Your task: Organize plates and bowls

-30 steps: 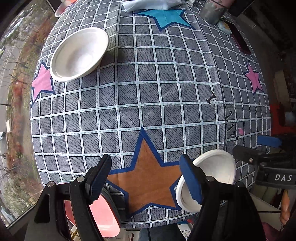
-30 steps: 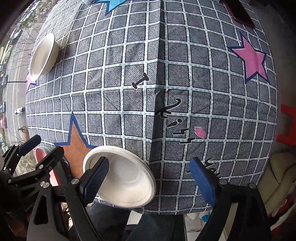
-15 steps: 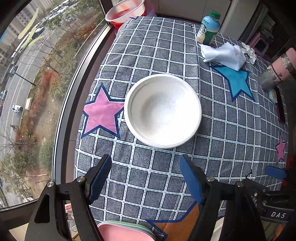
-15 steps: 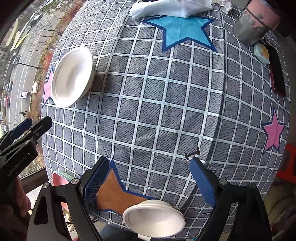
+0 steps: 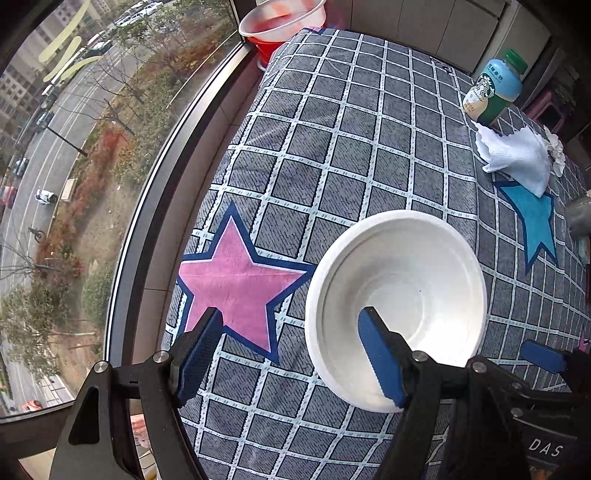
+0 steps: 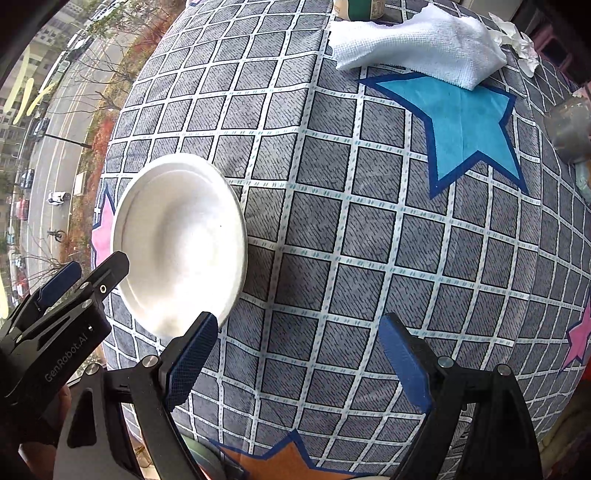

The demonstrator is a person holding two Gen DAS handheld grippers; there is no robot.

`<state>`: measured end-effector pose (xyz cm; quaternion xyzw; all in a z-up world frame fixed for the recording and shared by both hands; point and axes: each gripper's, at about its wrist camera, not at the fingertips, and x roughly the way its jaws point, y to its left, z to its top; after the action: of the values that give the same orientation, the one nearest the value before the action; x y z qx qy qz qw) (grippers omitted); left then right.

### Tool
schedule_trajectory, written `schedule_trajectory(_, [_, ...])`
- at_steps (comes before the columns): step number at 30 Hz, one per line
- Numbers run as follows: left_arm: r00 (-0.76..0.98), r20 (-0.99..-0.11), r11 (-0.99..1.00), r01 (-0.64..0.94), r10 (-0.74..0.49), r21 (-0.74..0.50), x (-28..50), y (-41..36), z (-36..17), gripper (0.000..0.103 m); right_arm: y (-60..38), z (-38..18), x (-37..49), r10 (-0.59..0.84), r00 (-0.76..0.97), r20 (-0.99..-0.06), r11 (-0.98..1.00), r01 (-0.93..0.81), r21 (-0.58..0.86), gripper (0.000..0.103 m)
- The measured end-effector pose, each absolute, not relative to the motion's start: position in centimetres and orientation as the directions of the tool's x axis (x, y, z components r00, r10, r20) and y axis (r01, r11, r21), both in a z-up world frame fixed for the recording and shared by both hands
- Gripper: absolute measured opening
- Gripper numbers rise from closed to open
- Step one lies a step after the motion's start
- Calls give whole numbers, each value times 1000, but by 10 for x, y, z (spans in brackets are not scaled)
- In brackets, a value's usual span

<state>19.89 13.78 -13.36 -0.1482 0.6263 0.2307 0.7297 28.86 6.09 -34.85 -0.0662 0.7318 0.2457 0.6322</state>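
Checked tablecloth (image 5: 369,155) under both claws, left claw (image 5: 291,354) and right claw (image 6: 295,354), wide, empty.

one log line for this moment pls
task: organize plates and bowls | left gripper: open, over near rim of white bowl, no grip | right gripper: open, empty, over tablecloth

Bottle (image 6: 356,9) cut by top edge; grey cup (image 5: 580,218) cropped right.
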Motion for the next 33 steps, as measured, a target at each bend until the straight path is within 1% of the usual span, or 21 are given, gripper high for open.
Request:
schedule_trajectory(8, [69,-989,849,-523,130,75,221,146,-162,79,87,-369,293,220,-201,-955,854,-434,288,90])
schedule_trajectory(9, [62,-989,848,-524,132,80,222,146,-165,79,92,-370,291,221,-200,-954,850,-440,289,87])
schedule_trajectory(10, [58,-990,847,-525,127,78,223,146,-166,78,96,-372,289,223,-198,-955,847,-445,290,82])
schedule_trajectory(11, [57,-991,847,-526,119,71,224,146,-168,71,98,-373,289,224,-198,-954,847,-445,291,76])
schedule_trajectory(12, [52,-993,848,-526,103,60,225,146,-170,68,100,-375,287,225,-204,-953,849,-439,294,60])
schedule_trajectory(13, [53,-996,847,-530,71,33,225,146,-173,62,100,-378,287,240,-222,-945,849,-423,315,52])
schedule_trajectory(14, [64,-997,841,-541,44,2,225,146,-174,53,101,-381,286,254,-241,-937,850,-406,335,49])
schedule_trajectory(15, [73,-997,838,-545,27,-17,226,144,-173,48,100,-383,286,273,-254,-928,849,-390,357,43])
schedule_trajectory(16, [79,-997,842,-539,14,-30,228,141,-173,37,98,-385,286,293,-267,-918,843,-380,380,39])
schedule_trajectory(17, [80,-997,849,-527,9,-34,230,137,-173,32,97,-386,286,307,-278,-910,837,-376,397,37])
schedule_trajectory(19, [73,-997,864,-503,18,-21,235,127,-171,32,90,-385,288,312,-288,-906,830,-382,407,27])
schedule_trajectory(21, [70,-997,872,-489,12,-24,236,116,-171,31,84,-383,289,304,-287,-909,826,-396,401,22])
schedule_trajectory(26, [56,-998,899,-436,-3,-27,237,78,-168,30,49,-376,282,277,-301,-912,814,-431,390,21])
schedule_trajectory(28, [47,-999,912,-408,-13,-31,237,59,-167,30,35,-377,275,248,-294,-923,818,-446,362,21])
schedule_trajectory(33, [33,-999,939,-343,-26,-36,233,6,-164,30,-12,-382,262,231,-317,-920,840,-413,353,21])
